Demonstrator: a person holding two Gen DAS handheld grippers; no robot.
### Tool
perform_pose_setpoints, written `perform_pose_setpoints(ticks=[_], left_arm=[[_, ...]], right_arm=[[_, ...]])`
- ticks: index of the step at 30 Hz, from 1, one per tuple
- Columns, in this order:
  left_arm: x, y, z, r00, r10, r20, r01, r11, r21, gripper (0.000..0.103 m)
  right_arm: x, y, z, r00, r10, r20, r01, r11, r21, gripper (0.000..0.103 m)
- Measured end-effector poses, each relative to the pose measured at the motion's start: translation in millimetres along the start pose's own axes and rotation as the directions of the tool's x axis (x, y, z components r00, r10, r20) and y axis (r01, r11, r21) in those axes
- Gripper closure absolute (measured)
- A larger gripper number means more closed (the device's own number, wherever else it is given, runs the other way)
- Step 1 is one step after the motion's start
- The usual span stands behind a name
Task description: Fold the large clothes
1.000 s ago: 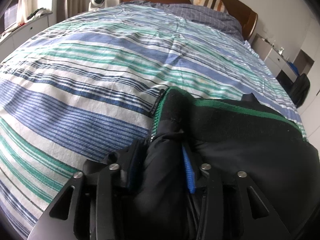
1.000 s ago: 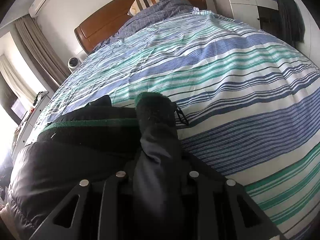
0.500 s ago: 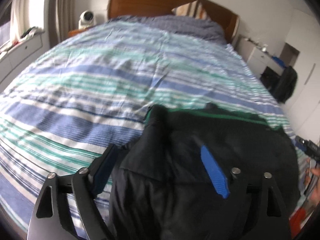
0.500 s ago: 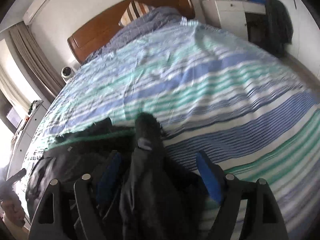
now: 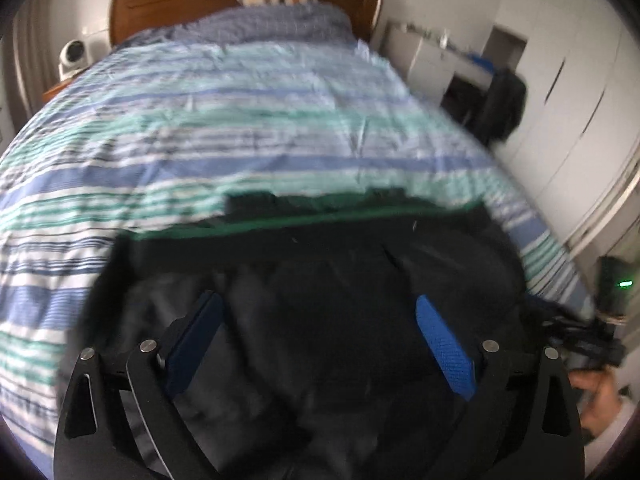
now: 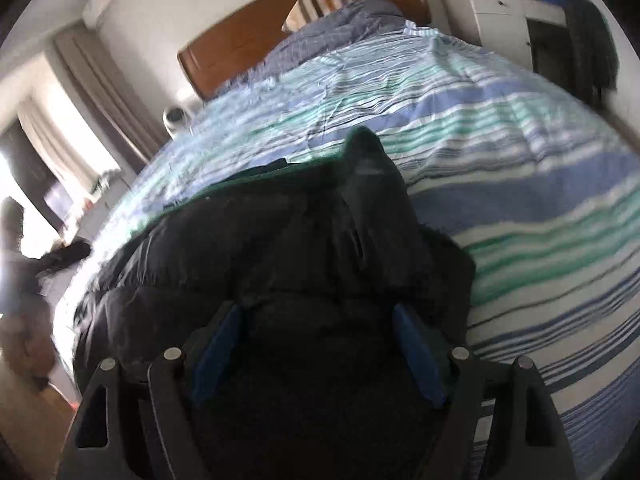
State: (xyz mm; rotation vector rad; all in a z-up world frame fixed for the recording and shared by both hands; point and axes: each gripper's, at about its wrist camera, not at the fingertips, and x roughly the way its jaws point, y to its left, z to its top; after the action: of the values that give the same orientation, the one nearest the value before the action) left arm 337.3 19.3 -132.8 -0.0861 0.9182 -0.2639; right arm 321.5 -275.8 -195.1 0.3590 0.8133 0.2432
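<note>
The black jacket [image 5: 328, 280] lies on the near part of the striped bedspread [image 5: 240, 120], filling the lower centre of both wrist views; its far edge is a dark knit band with a green trim line that runs almost straight across the left view from left to right, so the long axis lies across the bed. In the right view a cuffed sleeve [image 6: 368, 168] with a green-edged end points up the frame toward the headboard [image 6: 240, 52]. The shell is smooth, puffy and quilted, the band ribbed and matte. Beyond the far edge the bedspread stretches wide and bare up to the grey pillows [image 5: 272, 20] in the upper centre; to the right in the right view the stripes also lie uncovered. The left gripper [image 5: 316, 312] hovers over the jacket with its blue pads [image 5: 444, 348] spread far apart and opening, cloth beneath but not pinched. The right gripper [image 6: 318, 322] is likewise spread, pads flanking a bulge of fabric without pressing on it.
</note>
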Motion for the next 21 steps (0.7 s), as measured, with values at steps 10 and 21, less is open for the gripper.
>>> perform_pose_setpoints(ticks=[10,21], left_arm=[[49,-5,-23,0.996,0.030,-0.079,-0.030,1.000,0.002,0.001],[6,-24,-76,0.999,0.034,-0.030,-0.031,0.994,0.106,0.001]], right_arm=[[5,-2,-7,1.000,0.002,0.013,-0.002,1.000,-0.007,0.023],[-59,17,-39,0.995,-0.100,-0.003,0.099,0.994,-0.047,0.024]])
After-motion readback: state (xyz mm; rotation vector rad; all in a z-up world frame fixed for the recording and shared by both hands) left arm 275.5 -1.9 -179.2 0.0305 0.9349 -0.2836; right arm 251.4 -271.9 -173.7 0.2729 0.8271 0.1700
